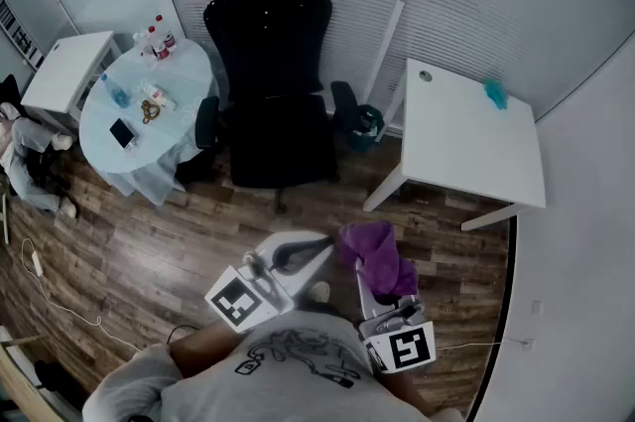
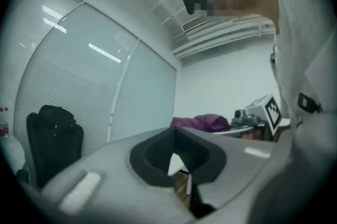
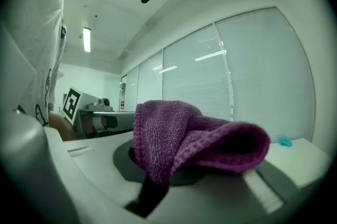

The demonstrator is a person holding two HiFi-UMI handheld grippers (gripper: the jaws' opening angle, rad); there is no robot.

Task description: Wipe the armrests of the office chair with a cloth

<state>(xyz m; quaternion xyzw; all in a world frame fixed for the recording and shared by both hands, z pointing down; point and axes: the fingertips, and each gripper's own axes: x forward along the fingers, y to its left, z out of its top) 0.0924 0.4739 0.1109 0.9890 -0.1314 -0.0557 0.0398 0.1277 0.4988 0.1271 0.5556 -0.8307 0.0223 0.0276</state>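
Observation:
The black office chair (image 1: 270, 82) stands ahead by the blinds, with its armrests on the left (image 1: 206, 122) and right (image 1: 344, 106). It also shows at the left edge of the left gripper view as the chair (image 2: 52, 139). A purple cloth (image 1: 375, 254) hangs bunched from my right gripper (image 1: 369, 279), which is shut on it. In the right gripper view the cloth (image 3: 192, 139) drapes over the jaws of the right gripper (image 3: 158, 178). My left gripper (image 1: 316, 249) is beside it, shut and holding nothing; its jaws meet in the left gripper (image 2: 176, 157). Both grippers are held low near my body, well short of the chair.
A round glass table (image 1: 189, 77) with bottles and a phone (image 1: 122, 132) stands left of the chair. To the right is a white desk (image 1: 466, 147) with a teal object (image 1: 495, 93). A small white table (image 1: 67, 72) is at far left. A cable (image 1: 60, 303) lies on the wooden floor.

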